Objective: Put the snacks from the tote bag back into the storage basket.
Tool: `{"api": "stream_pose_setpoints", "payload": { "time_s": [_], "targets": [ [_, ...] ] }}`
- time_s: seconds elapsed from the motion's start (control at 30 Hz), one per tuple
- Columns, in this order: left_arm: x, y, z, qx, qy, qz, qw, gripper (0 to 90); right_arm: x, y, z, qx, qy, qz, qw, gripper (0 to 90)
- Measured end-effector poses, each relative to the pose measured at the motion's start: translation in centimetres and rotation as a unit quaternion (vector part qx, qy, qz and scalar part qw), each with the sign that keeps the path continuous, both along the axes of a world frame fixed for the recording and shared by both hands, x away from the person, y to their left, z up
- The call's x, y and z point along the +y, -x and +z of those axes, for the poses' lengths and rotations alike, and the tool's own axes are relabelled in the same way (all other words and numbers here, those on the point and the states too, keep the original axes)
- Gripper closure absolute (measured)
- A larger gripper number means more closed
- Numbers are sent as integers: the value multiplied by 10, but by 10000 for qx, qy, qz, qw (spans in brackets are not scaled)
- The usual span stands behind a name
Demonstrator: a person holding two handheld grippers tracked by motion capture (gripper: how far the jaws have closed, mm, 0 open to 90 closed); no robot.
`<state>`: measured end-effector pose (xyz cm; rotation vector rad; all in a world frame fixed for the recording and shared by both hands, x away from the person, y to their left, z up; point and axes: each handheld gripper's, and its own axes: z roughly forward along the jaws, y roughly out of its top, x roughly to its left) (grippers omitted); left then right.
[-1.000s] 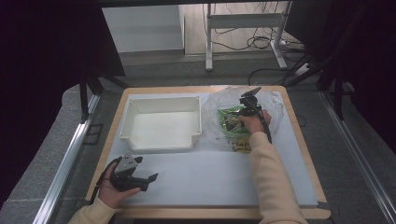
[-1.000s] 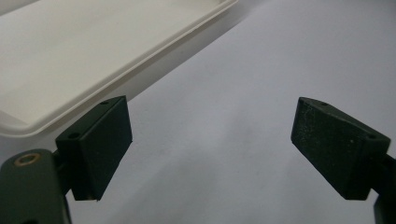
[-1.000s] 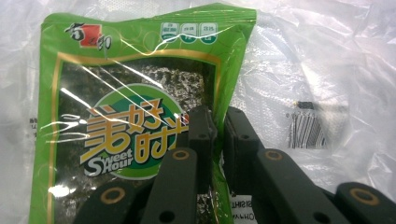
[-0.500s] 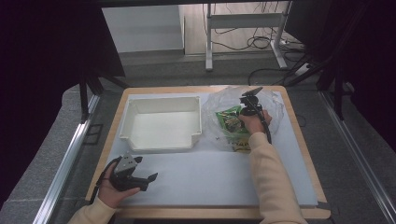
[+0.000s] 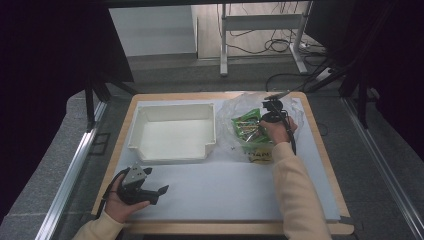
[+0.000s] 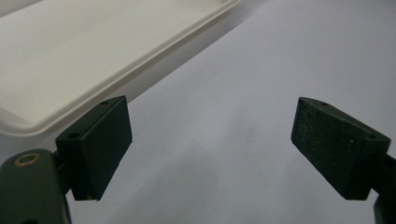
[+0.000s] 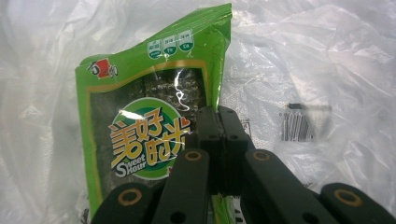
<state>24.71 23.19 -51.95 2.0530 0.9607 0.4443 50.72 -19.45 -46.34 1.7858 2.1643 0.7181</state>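
Nothing has shifted noticeably since a second ago; both hands sit where they were. Tabletop (image 5: 220, 192): white tray (image 5: 172, 132) back left, clear plastic bag (image 5: 240, 107) back right. Green snack pack (image 7: 149, 121) lies on that bag. Right gripper (image 7: 218, 122) fingers clamped on the pack's edge. Left gripper (image 5: 155, 192) near front-left edge, fingers (image 6: 95, 144) spread wide, holding nothing.

Lab recording station, black curtains (image 5: 45, 75), cables (image 5: 270, 47), metal frame (image 5: 70, 175)
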Motion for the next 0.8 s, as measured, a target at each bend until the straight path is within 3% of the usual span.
{"api": "stream_pose_setpoints", "payload": {
  "time_s": [0.8],
  "targets": [
    [0, 0, 0, 12, -24, -1, 10000, 124, -20, 12, 21, -338, -431, -20, 9985, 899]
  ]
}}
